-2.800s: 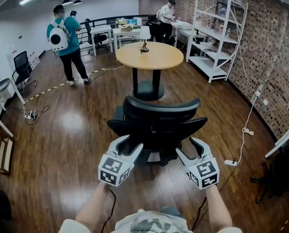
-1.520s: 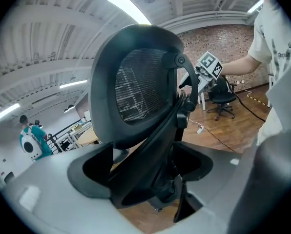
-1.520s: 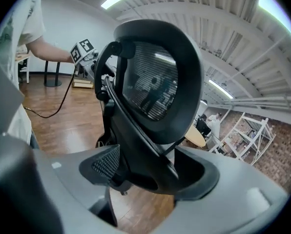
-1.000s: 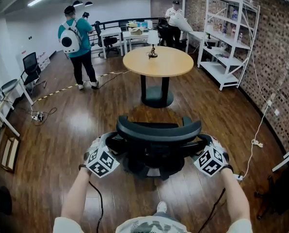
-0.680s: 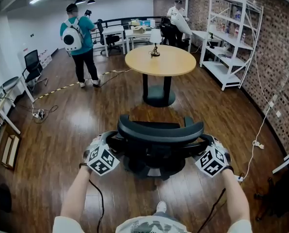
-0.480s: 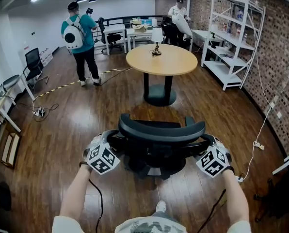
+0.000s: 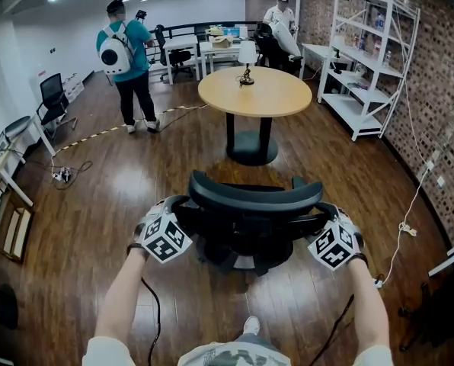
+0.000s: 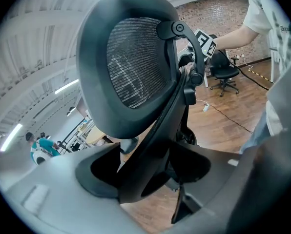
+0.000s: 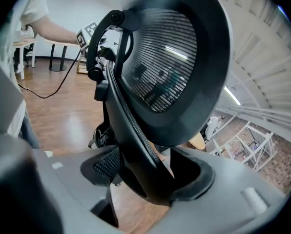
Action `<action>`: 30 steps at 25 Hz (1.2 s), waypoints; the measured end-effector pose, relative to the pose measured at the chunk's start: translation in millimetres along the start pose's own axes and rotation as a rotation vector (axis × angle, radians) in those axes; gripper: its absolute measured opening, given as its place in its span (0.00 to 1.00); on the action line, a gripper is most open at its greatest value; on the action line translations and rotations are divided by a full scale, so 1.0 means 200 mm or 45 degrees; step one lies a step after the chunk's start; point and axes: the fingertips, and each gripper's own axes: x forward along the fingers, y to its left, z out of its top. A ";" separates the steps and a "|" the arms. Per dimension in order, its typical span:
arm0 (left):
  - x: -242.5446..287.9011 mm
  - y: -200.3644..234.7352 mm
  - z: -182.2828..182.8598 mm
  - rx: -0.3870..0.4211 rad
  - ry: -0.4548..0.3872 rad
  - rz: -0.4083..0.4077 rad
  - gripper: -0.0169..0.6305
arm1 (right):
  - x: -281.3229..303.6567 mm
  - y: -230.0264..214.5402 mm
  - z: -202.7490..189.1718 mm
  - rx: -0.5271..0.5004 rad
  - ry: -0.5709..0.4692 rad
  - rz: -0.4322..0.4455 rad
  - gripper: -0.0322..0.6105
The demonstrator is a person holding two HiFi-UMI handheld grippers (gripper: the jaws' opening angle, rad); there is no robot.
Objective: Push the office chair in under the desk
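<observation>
Wood floor (image 7: 97, 204) runs the full depth of an open office. Far beyond the left claw (image 7: 174, 213) and to its left, a person (image 7: 125, 56) wearing a white backpack stands facing away. The left claw is at the left edge of the office chair (image 7: 246, 235). Its own view shows the frame of the backrest (image 7: 255, 195) between its jaws, which have just been closing and now appear clamped on it. The chair stands directly between the two claws, its back towards the operator and its base on the floor. Straight ahead of both claws, well apart from the chair, is a round surface (image 7: 276, 97) on a single pedestal, with a small lamp (image 7: 247, 54) on it. This is judged to be the desk in question, though nothing confirms it. The right claw (image 7: 324, 218) is placed likewise at the right edge of the backrest. Its view shows the frame wedged between the jaws, which have also just been closing and appear to grip it. White shelving (image 7: 368, 59) stands against the brick wall (image 7: 440, 90), far ahead and to the right of the right claw. Assessment: both grips are in place and the chair is lined up with the surface. The task is incomplete, as open floor separates chair and pedestal, and the seat is not yet under the top. The push across that gap is what is left.
</observation>
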 end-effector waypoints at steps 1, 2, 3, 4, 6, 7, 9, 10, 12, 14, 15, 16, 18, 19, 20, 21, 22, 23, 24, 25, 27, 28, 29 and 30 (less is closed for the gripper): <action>0.02 0.02 0.01 -0.002 0.002 0.000 0.55 | 0.01 -0.02 0.00 -0.001 -0.001 0.000 0.54; 0.04 0.03 0.02 -0.004 0.004 -0.002 0.55 | 0.03 -0.05 0.00 -0.003 0.000 0.000 0.54; 0.06 0.05 0.03 -0.006 0.006 -0.003 0.55 | 0.04 -0.07 0.00 -0.004 0.000 0.001 0.54; 0.08 0.06 0.03 -0.007 0.008 -0.003 0.55 | 0.06 -0.09 0.00 -0.005 0.002 0.003 0.54; 0.12 0.08 0.02 -0.010 0.012 -0.001 0.55 | 0.10 -0.11 -0.01 -0.009 0.000 0.005 0.54; 0.14 0.08 0.02 -0.012 0.015 0.001 0.55 | 0.12 -0.11 -0.01 -0.012 -0.003 0.003 0.53; 0.18 0.10 0.02 -0.018 0.023 0.005 0.55 | 0.16 -0.15 -0.03 -0.017 -0.010 -0.001 0.53; 0.21 0.11 0.04 -0.022 0.029 0.008 0.55 | 0.18 -0.18 -0.03 -0.020 -0.014 -0.004 0.53; 0.26 0.16 0.07 -0.034 0.042 0.012 0.55 | 0.21 -0.26 -0.03 -0.026 -0.018 -0.005 0.53; 0.31 0.21 0.11 -0.045 0.052 0.013 0.56 | 0.25 -0.33 -0.04 -0.031 -0.016 0.004 0.53; 0.33 0.22 0.12 -0.049 0.055 0.013 0.56 | 0.27 -0.36 -0.05 -0.032 -0.014 0.007 0.53; 0.36 0.23 0.14 -0.051 0.057 0.015 0.56 | 0.29 -0.38 -0.07 -0.033 -0.013 0.009 0.53; 0.41 0.26 0.16 -0.056 0.058 0.021 0.56 | 0.32 -0.43 -0.07 -0.036 -0.017 0.010 0.53; 0.42 0.27 0.16 -0.059 0.060 0.023 0.56 | 0.33 -0.46 -0.07 -0.038 -0.019 0.012 0.53; 0.44 0.29 0.17 -0.061 0.061 0.024 0.56 | 0.35 -0.48 -0.07 -0.039 -0.021 0.014 0.53; 0.46 0.30 0.18 -0.063 0.062 0.024 0.56 | 0.36 -0.50 -0.08 -0.040 -0.021 0.016 0.53; 0.48 0.31 0.19 -0.065 0.063 0.024 0.56 | 0.38 -0.52 -0.08 -0.040 -0.020 0.018 0.53; 0.50 0.32 0.20 -0.067 0.062 0.024 0.56 | 0.39 -0.54 -0.09 -0.041 -0.018 0.020 0.53; 0.52 0.34 0.20 -0.067 0.060 0.025 0.56 | 0.41 -0.56 -0.10 -0.041 -0.018 0.021 0.53; 0.54 0.35 0.21 -0.067 0.058 0.025 0.56 | 0.43 -0.58 -0.10 -0.042 -0.020 0.020 0.53; 0.58 0.38 0.21 -0.069 0.058 0.027 0.56 | 0.46 -0.61 -0.09 -0.047 -0.025 0.015 0.53; 0.60 0.40 0.21 -0.071 0.058 0.028 0.56 | 0.48 -0.63 -0.09 -0.049 -0.025 0.010 0.53; 0.62 0.42 0.22 -0.072 0.057 0.028 0.56 | 0.50 -0.66 -0.09 -0.050 -0.024 0.003 0.53; 0.64 0.45 0.23 -0.072 0.055 0.026 0.56 | 0.51 -0.69 -0.09 -0.051 -0.023 -0.005 0.53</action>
